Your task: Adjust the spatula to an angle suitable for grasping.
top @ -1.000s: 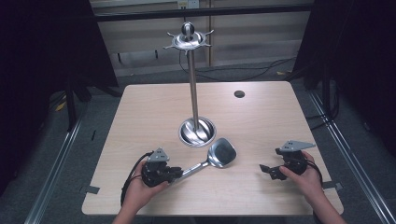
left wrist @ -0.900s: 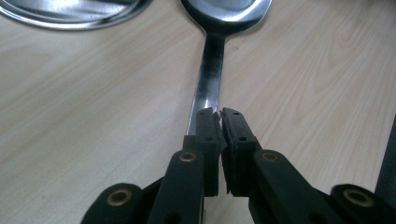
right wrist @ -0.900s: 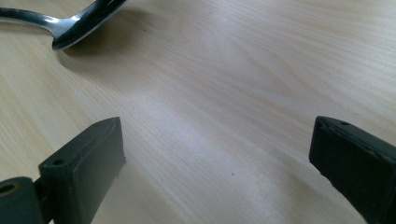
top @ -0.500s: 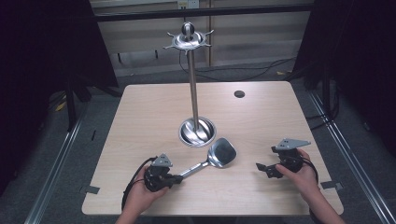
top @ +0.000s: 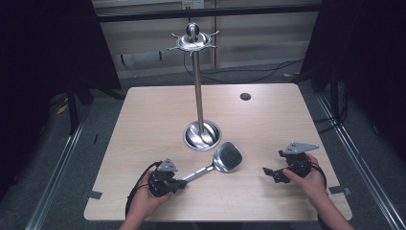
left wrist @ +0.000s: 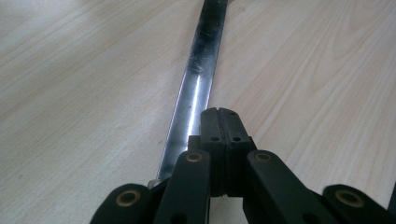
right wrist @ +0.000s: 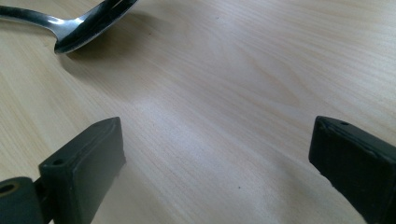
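A steel turner lies on the wooden table, its wide head just in front of the stand's base and its handle running toward the near left. My left gripper sits at the handle's near end. In the left gripper view its jaws are pressed together with nothing visible between them, and the flat handle passes beside and under them on the left. My right gripper rests low at the near right, open, with bare wood between its fingers. The turner's head lies beyond it, apart.
A tall steel utensil stand rises from a round base at the table's middle, with hooks at its top. A small dark disc lies at the far right. Black curtains and cables surround the table.
My right gripper has crept a little to the left, toward the turner's head. The left gripper has slid slightly nearer along the handle's end. The turner has not moved.
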